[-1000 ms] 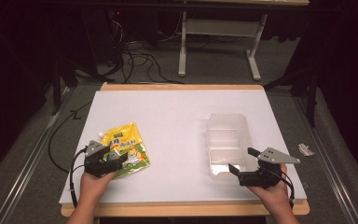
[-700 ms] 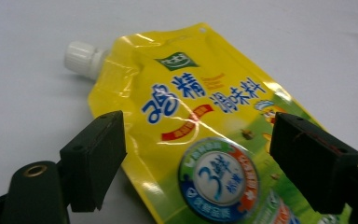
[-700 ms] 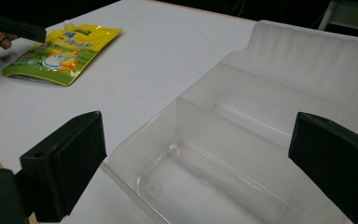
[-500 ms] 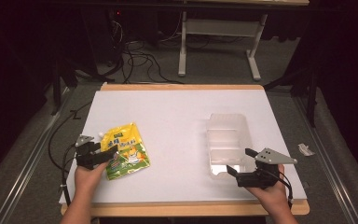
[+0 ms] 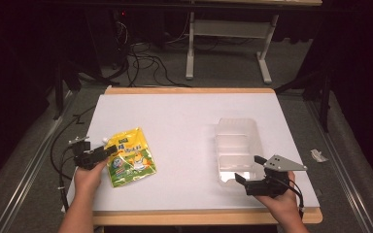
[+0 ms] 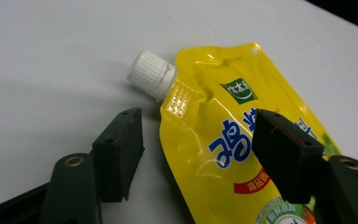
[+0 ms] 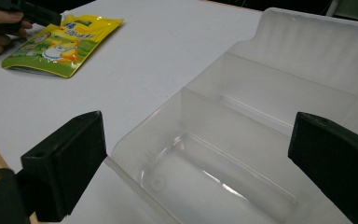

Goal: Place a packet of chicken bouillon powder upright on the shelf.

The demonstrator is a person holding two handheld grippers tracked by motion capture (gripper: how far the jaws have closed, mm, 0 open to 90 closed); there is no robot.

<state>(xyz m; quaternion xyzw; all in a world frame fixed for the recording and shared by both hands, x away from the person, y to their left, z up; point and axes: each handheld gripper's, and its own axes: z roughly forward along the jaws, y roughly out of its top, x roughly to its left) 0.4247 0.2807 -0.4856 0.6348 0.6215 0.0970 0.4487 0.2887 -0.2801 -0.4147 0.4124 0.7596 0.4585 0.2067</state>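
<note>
A yellow and green spouted pouch (image 5: 128, 158) with a white screw cap (image 6: 151, 74) lies flat on the white table at the left. My left gripper (image 5: 108, 150) sits low at the pouch's left edge. In the left gripper view the pouch (image 6: 223, 121) has its upper left edge between the jaws of this gripper (image 6: 198, 140). The jaws have just been closing, and a gap still shows on each side. My right gripper (image 5: 249, 169) stands open at the near end of a clear plastic tray (image 5: 235, 141). That tray's near wall (image 7: 135, 135) lies between the jaws.
The white tabletop (image 5: 189, 111) has a wooden rim at front and back. The clear tray has several compartments, all bare. Cables run over the dark floor to the left of the table. A small scrap (image 5: 316, 155) lies off the table's right edge.
My left gripper has slid left, from over the pouch to its left edge, and its jaws have narrowed. The right gripper and the tray have stayed put.
</note>
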